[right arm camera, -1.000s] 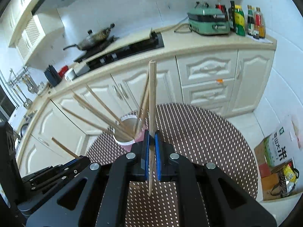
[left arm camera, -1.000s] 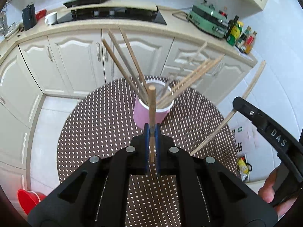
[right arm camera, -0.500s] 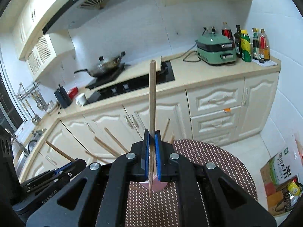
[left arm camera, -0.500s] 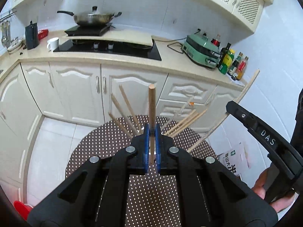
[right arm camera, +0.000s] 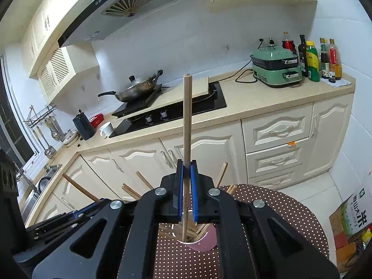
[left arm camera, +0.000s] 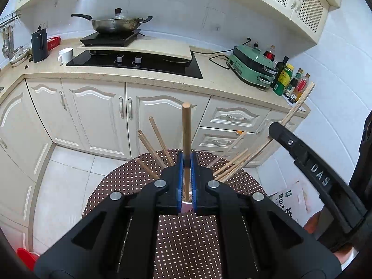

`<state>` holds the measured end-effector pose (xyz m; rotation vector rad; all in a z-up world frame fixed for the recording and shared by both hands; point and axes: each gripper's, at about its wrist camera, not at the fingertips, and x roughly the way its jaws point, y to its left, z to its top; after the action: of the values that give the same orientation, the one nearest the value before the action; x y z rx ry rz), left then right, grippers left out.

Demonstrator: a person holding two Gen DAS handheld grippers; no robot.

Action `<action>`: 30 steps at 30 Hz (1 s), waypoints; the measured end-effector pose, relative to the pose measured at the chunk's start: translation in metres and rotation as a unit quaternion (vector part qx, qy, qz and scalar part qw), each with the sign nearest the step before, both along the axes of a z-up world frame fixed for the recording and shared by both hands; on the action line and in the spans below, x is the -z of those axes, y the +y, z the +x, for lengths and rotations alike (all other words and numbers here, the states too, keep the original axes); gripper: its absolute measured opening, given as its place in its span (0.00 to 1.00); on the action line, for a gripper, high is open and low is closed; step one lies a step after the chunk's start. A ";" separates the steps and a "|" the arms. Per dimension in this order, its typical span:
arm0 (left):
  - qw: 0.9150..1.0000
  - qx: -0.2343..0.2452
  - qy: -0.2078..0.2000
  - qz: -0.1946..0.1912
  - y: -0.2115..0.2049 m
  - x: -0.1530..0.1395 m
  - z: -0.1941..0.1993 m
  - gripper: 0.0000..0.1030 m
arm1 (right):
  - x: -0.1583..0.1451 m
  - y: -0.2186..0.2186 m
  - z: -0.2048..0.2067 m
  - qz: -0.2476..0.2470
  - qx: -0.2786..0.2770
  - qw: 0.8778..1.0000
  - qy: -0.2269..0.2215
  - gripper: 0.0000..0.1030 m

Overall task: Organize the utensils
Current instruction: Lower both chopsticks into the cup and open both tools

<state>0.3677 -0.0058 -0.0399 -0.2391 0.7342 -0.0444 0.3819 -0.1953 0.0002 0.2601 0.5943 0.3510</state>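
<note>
My left gripper (left arm camera: 186, 181) is shut on a wooden chopstick (left arm camera: 186, 130) held upright, its lower end over the pink cup (left arm camera: 187, 208), which shows only as a sliver between the jaws. My right gripper (right arm camera: 186, 193) is shut on another chopstick (right arm camera: 187, 121), upright, with its tip inside the pink cup (right arm camera: 204, 241). Several chopsticks (left arm camera: 153, 144) fan out of the cup. The right gripper (left arm camera: 309, 165) also shows at the right of the left wrist view, the left gripper (right arm camera: 69, 218) at lower left of the right wrist view.
The cup stands on a round brown polka-dot table (left arm camera: 186, 244). Behind are cream cabinets (left arm camera: 93, 116), a hob with a wok (left arm camera: 116, 23), a green appliance (left arm camera: 253, 67) and bottles (left arm camera: 288, 81). A rice box (right arm camera: 355, 214) sits on the floor at right.
Both grippers have tilted upward and come closer over the cup, which has slid under the jaws. Each still holds its chopstick upright.
</note>
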 end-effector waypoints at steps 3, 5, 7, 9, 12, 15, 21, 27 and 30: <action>1.000 -0.001 0.007 0.001 0.001 0.007 0.007 0.06 | 0.010 0.004 0.006 -0.013 -0.001 1.000 0.007 0.04; 1.000 0.001 0.014 0.001 0.001 0.014 0.012 0.06 | 0.018 0.006 0.011 -0.017 -0.003 1.000 0.016 0.04; 1.000 0.001 0.023 0.001 0.001 0.020 0.017 0.06 | 0.025 0.007 0.014 -0.019 -0.003 1.000 0.024 0.04; 0.999 0.002 0.032 -0.001 0.000 0.027 0.022 0.06 | 0.032 0.008 0.017 -0.022 -0.003 0.999 0.032 0.04; 0.999 0.002 0.043 -0.001 -0.001 0.036 0.027 0.06 | 0.043 0.008 0.020 -0.025 -0.005 0.999 0.044 0.04; 0.998 0.003 0.060 0.000 -0.001 0.049 0.030 0.06 | 0.053 0.008 0.021 -0.029 -0.006 0.998 0.057 0.04; 0.996 0.003 0.086 -0.008 -0.001 0.070 0.027 0.06 | 0.068 0.010 0.016 -0.038 -0.009 0.996 0.075 0.04; 0.995 0.003 0.102 -0.013 -0.002 0.085 0.024 0.07 | 0.080 0.013 0.009 -0.041 -0.018 0.995 0.093 0.05; 0.994 0.001 0.111 -0.022 0.000 0.092 0.023 0.07 | 0.084 0.015 0.007 -0.047 -0.022 0.994 0.098 0.05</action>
<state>0.3906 -0.0062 -0.1321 -0.2889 0.9564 -0.0374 0.3890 -0.1801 -0.0834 0.1926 0.8091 0.3404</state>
